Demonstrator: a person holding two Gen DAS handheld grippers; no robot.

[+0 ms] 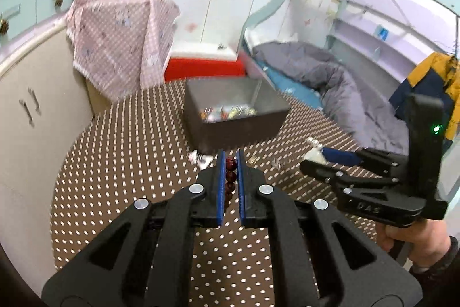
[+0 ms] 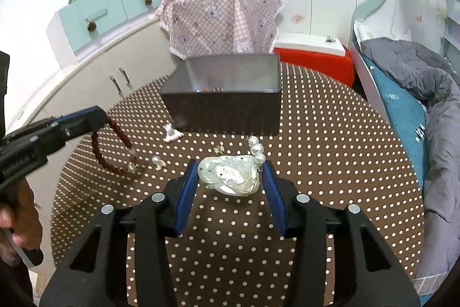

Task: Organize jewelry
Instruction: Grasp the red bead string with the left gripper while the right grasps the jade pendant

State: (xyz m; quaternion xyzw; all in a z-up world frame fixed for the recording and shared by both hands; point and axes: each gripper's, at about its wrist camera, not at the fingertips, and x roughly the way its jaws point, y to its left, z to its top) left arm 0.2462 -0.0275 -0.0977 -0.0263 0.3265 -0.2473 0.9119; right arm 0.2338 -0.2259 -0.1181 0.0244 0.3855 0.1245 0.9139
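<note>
My left gripper (image 1: 231,156) is shut on a dark red bead bracelet (image 1: 230,177). In the right wrist view the bracelet (image 2: 113,151) hangs from that gripper (image 2: 100,117) above the table. My right gripper (image 2: 231,167) is shut on a white carved pendant (image 2: 228,174) with a pearl strand (image 2: 257,149) beside it. In the left wrist view the right gripper (image 1: 313,153) holds the white piece to the right. A dark grey box (image 2: 224,108) with jewelry inside stands behind; it also shows in the left wrist view (image 1: 235,108).
The round table has a brown dotted cloth (image 2: 316,177). Small earrings (image 2: 219,149), a pearl earring (image 2: 158,161) and a white charm (image 2: 171,133) lie loose on it. A pink checked cloth (image 2: 221,25), a red stool (image 2: 316,59) and a bed (image 2: 408,94) stand around.
</note>
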